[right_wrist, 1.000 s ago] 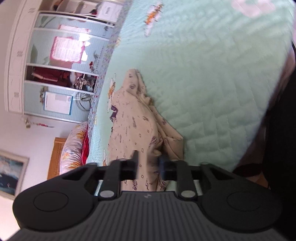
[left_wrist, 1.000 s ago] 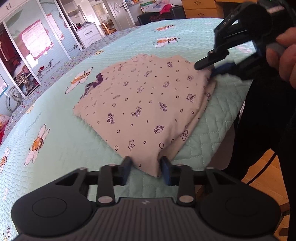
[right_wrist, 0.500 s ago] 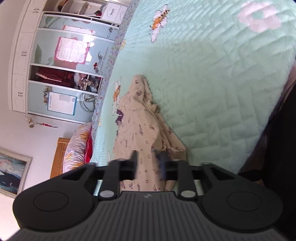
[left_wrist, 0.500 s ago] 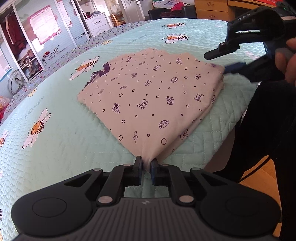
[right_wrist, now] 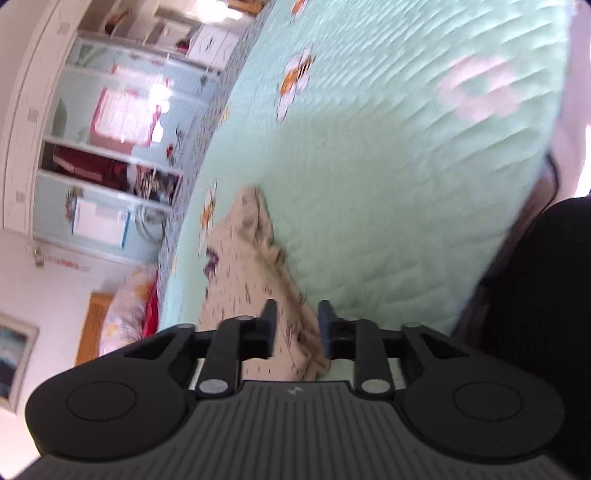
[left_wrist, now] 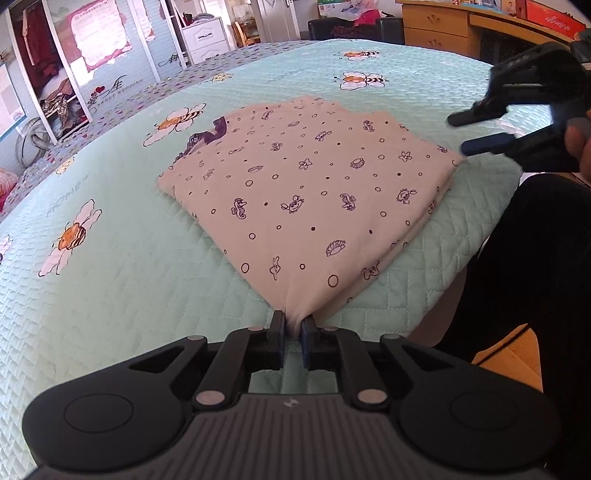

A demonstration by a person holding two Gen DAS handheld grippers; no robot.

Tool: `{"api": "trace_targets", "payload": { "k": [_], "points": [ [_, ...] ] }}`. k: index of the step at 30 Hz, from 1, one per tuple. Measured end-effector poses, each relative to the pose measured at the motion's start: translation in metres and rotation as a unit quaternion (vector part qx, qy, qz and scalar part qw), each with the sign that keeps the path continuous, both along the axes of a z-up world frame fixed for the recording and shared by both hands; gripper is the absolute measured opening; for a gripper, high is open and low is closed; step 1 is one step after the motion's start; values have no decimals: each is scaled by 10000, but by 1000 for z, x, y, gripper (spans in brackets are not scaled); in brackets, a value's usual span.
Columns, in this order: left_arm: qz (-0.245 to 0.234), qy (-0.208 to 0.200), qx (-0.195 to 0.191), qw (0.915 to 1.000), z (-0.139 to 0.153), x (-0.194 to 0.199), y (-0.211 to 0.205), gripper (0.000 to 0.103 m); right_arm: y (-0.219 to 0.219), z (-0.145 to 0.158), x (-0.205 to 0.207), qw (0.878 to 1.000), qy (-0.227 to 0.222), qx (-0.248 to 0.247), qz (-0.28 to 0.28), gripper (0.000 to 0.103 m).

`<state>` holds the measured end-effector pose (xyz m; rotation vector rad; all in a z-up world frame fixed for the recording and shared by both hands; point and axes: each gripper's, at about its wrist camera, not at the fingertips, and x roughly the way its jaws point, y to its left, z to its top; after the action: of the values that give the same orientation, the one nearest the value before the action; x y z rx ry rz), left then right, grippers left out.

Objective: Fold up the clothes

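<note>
A cream garment [left_wrist: 314, 192] with small purple prints lies folded flat on the mint quilted bed [left_wrist: 110, 295]. My left gripper [left_wrist: 293, 326] is shut on its near corner, at the bed's front edge. In the left wrist view my right gripper [left_wrist: 456, 133] hovers open just beyond the garment's far right corner, held by a hand [left_wrist: 580, 147]. The blurred right wrist view shows the right gripper [right_wrist: 295, 317] with fingers apart over the garment's [right_wrist: 240, 266] layered edge, gripping nothing.
The bed's front edge drops off to the right, where a person's dark trouser leg [left_wrist: 517, 258] stands close. A glass-door wardrobe [left_wrist: 55, 74] lines the far left and a wooden dresser [left_wrist: 436, 33] stands behind the bed.
My left gripper went from open around the near corner to shut on it. The right gripper has drawn slightly away from the far corner, and its view has swung.
</note>
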<state>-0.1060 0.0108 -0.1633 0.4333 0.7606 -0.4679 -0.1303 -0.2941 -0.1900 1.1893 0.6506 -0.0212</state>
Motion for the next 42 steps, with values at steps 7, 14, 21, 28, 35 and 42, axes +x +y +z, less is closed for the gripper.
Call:
{"api": "trace_targets", "payload": {
  "k": [7, 14, 21, 28, 35, 42],
  "points": [
    [33, 6, 24, 10000, 0, 1, -3, 11, 27, -9, 1, 9928, 724, -116, 946, 32],
    [184, 39, -57, 9998, 6, 7, 2, 30, 33, -22, 16, 9947, 695, 172, 742, 30],
    [179, 102, -146, 9997, 8, 8, 3, 30, 26, -17, 2, 9936, 818, 194, 754, 31],
    [38, 115, -63, 9999, 3, 8, 0, 31, 31, -33, 9, 9959, 575, 531, 444, 28],
    [-75, 36, -99, 9999, 6, 3, 1, 6, 26, -18, 3, 9984, 474, 110, 292, 5],
    [-37, 119, -220, 9997, 12, 1, 8, 9, 6, -13, -12, 9990, 445, 81, 35, 9]
  ]
}}
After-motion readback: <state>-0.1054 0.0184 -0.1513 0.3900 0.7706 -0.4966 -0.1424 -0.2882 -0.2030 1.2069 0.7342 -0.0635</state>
